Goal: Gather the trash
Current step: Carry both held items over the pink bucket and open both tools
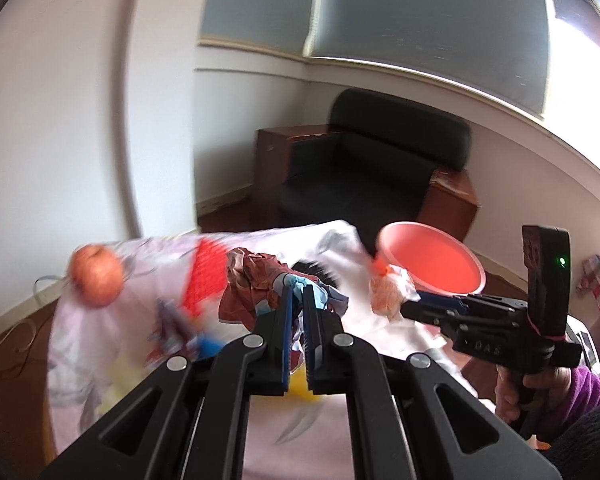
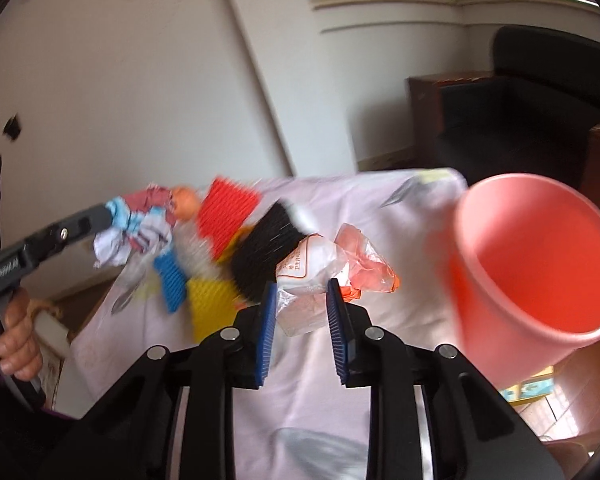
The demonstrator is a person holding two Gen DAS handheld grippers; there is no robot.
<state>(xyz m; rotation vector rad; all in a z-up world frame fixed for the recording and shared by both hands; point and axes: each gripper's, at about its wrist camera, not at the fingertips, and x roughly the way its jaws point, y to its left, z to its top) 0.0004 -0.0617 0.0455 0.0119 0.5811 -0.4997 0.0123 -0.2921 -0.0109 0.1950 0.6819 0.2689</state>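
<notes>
The crumpled wrapper, dark red with pale blue and white folds, is clamped between the narrow-set blue pads of the left hand-held gripper and hangs above the table, which is covered by a pale pink cloth. From the right wrist view the same wad shows at the tip of the left hand-held gripper, clear of the cloth, with a bare hand wrapped round its handle.

The clear plastic bag, crinkled, with orange-pink scraps inside and some print on its face, sits between the pads of the right hand-held gripper, which are closed in on its lower part at a moderate width. In the left wrist view this bag is at the tip of the right hand-held gripper, held by a hand in a purple sleeve.

Just beyond the bag stands a pink bucket, its mouth tipped toward the camera at the table's right edge. On the cloth lie a black brush, a red ribbed mat, a blue ribbed piece and a yellow one. An apple rests near the table's far left corner. Behind stands a dark armchair against the wall, much of the scene smeared by motion blur
</notes>
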